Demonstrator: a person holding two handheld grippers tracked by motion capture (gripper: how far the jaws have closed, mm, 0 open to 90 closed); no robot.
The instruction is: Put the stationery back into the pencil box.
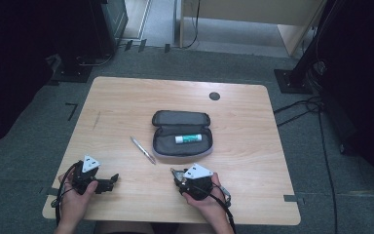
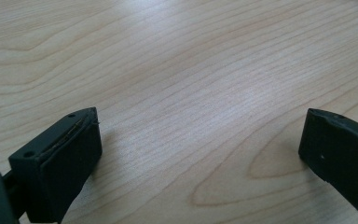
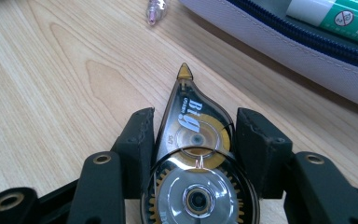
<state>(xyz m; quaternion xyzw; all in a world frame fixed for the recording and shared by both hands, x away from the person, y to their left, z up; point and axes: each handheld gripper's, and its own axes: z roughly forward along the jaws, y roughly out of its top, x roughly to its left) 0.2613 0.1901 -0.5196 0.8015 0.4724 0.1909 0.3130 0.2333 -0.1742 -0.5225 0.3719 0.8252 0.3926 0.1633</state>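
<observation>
At the near edge of the table point(image 1: 126, 97), a person works two tools: the right hand-held gripper point(image 3: 193, 135) has its jaws clamped on a clear correction tape dispenser point(image 3: 193, 168), gripping it across its round body with the amber tip pointing away toward the open pencil case point(image 1: 181, 133). The left hand-held gripper point(image 1: 108, 183) rests low over bare wood at the near left corner, its jaws spread wide apart and holding nothing.

The job in hand looks like carrying the dispenser forward and setting it in the case, which lies just beyond the right hand with its lid folded back. A green-and-white glue stick point(image 1: 188, 139) already lies across the near half of the case, so the dispenser is best lowered beside it — not on top — and kept flat, since the narrow tip offers little to steady it. The grip looks square on both flanks; a slow lift should keep it from twisting.

A silver pen point(image 1: 142, 149) lies on the table just left of the case, clear of the likely path. Farther back — a small dark cable port point(image 1: 215, 96) near the far edge.
</observation>
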